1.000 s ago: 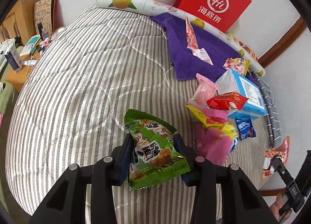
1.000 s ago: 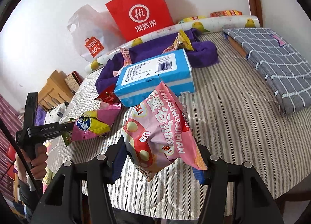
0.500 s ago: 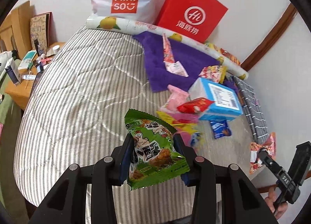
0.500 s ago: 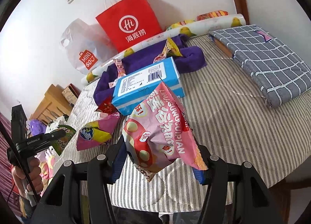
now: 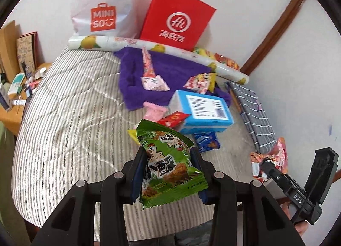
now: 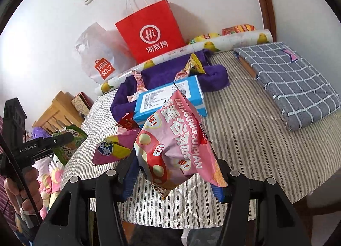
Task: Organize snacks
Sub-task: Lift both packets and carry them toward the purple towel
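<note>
Striped bed (image 5: 64, 118) below us: our left gripper (image 5: 168, 173) clamps a green packet (image 5: 168, 165), right gripper (image 6: 174, 173) a pink bag (image 6: 177, 145); next we likely carry both to a sorting spot

Striped bed (image 5: 64, 118): purple towel (image 5: 170, 71), blue box (image 5: 202, 109), grey checked cloth (image 6: 294, 81), snack pkts scattered.

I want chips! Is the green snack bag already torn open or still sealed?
Sealed, as far as shows. The green snack bag, held in the left tool, looks puffy, and its zigzag top and bottom edges are untorn. Its back is hidden.
</note>
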Motion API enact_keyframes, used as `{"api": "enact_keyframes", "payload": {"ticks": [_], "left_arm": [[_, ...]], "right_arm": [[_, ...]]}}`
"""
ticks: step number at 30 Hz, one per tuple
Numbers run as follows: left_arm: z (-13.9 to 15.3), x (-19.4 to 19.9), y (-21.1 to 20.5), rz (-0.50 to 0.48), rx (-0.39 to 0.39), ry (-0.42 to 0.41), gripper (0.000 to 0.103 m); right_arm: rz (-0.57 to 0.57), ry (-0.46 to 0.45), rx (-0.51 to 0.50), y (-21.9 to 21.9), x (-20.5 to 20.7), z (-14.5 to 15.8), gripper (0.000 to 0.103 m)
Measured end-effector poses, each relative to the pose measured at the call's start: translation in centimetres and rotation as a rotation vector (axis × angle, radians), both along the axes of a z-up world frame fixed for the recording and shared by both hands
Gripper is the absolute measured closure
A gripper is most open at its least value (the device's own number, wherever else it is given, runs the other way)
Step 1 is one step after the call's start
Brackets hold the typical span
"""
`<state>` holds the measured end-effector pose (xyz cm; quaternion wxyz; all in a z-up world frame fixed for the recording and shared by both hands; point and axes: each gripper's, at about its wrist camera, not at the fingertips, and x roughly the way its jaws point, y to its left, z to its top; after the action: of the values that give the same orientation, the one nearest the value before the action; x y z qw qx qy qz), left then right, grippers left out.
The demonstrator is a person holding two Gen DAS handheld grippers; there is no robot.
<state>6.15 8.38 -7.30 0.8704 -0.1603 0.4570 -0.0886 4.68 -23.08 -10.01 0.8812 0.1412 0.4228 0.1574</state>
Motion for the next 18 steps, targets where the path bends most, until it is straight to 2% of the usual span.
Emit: {"api": "enact_keyframes", "payload": {"ticks": [18], "left_arm": [[3.6,3.1,-6.3,-0.133,-0.036,-0.049,0.064]], "right_arm": [[0.028,-0.099,-0.035,-0.1,2.0,5.1,0.046]]}}
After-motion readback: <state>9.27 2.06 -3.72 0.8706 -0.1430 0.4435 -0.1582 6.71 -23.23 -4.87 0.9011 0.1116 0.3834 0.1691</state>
